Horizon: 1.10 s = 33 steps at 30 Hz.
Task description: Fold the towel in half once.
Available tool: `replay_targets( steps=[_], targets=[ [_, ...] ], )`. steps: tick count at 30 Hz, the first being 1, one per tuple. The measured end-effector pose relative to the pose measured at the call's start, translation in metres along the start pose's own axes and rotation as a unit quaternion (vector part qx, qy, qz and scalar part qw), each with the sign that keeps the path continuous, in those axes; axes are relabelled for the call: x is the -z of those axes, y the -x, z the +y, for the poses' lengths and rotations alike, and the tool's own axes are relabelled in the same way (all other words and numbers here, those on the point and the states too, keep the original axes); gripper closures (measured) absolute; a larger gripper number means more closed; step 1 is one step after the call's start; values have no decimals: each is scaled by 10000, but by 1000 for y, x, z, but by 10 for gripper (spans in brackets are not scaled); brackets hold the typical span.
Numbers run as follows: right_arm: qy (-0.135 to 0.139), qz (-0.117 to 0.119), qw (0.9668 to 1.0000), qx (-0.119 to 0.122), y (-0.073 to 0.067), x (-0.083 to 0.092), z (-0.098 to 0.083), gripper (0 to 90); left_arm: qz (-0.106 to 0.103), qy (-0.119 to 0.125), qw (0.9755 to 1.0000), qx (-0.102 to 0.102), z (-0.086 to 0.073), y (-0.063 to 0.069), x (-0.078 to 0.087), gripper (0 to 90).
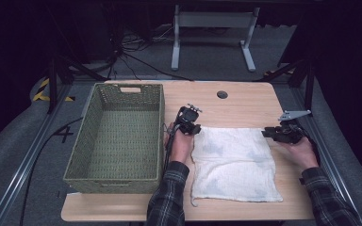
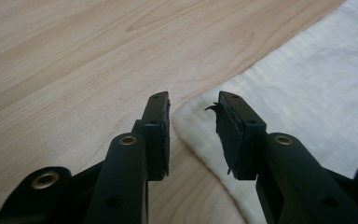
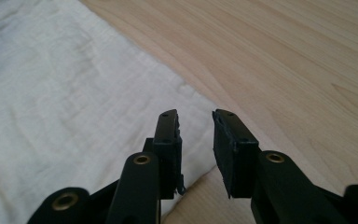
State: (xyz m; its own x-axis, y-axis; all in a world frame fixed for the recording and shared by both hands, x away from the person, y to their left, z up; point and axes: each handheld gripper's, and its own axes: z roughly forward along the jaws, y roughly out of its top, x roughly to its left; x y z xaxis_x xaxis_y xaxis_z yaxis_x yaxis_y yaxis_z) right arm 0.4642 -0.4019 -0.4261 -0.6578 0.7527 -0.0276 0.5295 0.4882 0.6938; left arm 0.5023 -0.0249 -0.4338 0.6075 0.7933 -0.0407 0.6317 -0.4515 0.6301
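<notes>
A white towel (image 1: 233,162) lies spread flat on the wooden table (image 1: 245,103), to the right of a basket. My left gripper (image 1: 196,128) sits at the towel's far left corner, held in a hand with a plaid sleeve. In the left gripper view its jaws (image 2: 193,105) stand apart just above that corner of the towel (image 2: 307,93), with nothing pinched. My right gripper (image 1: 266,133) is at the towel's far right corner. In the right gripper view its jaws (image 3: 196,116) are also parted over the towel's edge (image 3: 65,93), and the gap between them is bare.
A large green woven basket (image 1: 161,136) stands empty on the left half of the table. A round cable hole (image 1: 222,94) sits near the table's far edge. Beyond it stand a white desk frame (image 1: 212,28) and cables on the floor.
</notes>
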Motion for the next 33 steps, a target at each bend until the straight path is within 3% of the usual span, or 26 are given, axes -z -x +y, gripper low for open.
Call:
replay_targets(
  steps=[6, 11, 15, 20, 25, 30, 33],
  targets=[
    [-8, -169, 9997, -160, 15, -13, 2, 681, -49, -288, 9996, -15, -5, -2, -15, 618],
    [-95, -249, 9991, -330, 24, -21, 1, 665, -38, -269, 9996, -59, -5, -2, -16, 650],
    [-147, -168, 9992, -327, 24, -28, -2, 666, -60, -259, 9996, -96, -5, -1, -15, 720],
    [-149, -37, 9992, -359, 21, -29, -3, 830, -150, -293, 9994, -118, -4, 1, -15, 854],
    [-177, -48, 9993, -323, 20, -28, -3, 867, -165, -279, 9995, 21, -4, 0, -14, 877],
    [117, -211, 9991, -345, 26, -12, 1, 872, -65, 166, 9998, 105, 2, 0, -3, 879],
    [274, -256, 9986, -377, 32, -3, 9, 872, -5, 312, 9995, 82, 9, 1, 5, 878]
  ],
)
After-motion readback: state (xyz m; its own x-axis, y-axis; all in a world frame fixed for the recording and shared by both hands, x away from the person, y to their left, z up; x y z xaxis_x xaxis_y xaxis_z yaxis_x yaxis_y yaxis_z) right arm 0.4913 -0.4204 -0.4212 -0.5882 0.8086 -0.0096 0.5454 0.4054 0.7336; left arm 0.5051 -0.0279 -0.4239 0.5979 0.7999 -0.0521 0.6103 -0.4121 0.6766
